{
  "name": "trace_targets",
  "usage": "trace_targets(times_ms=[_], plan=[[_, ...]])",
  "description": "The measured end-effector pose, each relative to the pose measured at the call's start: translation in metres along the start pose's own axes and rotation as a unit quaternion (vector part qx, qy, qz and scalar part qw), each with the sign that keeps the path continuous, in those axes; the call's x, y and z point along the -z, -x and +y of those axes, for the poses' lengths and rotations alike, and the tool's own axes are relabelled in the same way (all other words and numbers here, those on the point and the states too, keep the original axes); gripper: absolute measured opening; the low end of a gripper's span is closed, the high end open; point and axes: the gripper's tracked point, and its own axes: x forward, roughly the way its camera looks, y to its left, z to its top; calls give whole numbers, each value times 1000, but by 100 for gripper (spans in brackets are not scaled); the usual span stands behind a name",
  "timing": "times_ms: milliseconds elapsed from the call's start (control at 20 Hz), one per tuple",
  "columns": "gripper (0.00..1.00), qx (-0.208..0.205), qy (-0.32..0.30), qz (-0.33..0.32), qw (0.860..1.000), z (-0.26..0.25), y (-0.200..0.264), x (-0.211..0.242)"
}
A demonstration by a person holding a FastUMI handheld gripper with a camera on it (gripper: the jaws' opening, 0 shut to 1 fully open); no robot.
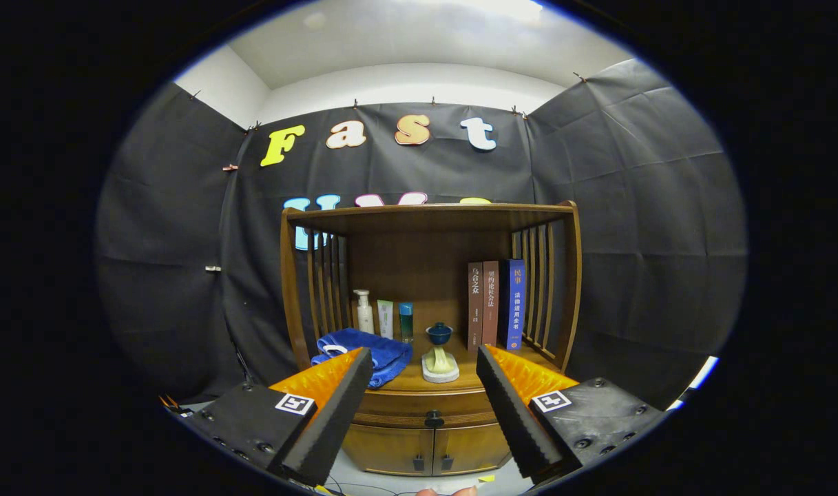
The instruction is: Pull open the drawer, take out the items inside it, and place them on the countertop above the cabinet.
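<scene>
A wooden cabinet (425, 441) stands ahead, with an open shelf unit on top. Its shut drawer (425, 408) runs under the countertop (453, 379) and carries a dark knob (433, 418). My gripper (424, 364) is open, fingers spread wide, with nothing between them. The knob lies well beyond the fingertips, between them in the view. On the countertop sit a blue towel (370, 351), a pump bottle (365, 313), a tube (385, 319), a small teal bottle (406, 322), a blue cup on a pale stand (439, 358) and three upright books (496, 303).
Two lower cabinet doors (429, 451) with small dark handles sit below the drawer. Slatted wooden sides (542, 289) close in the shelf left and right. The pale floor (363, 475) lies in front of the cabinet. Fingertips of a hand (446, 492) show at the bottom.
</scene>
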Motion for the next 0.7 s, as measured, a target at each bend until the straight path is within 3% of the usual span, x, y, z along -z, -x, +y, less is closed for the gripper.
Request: trace_targets(times_ms=[700], plan=[[99,-1,3,-9,1000,5,-2,-9]])
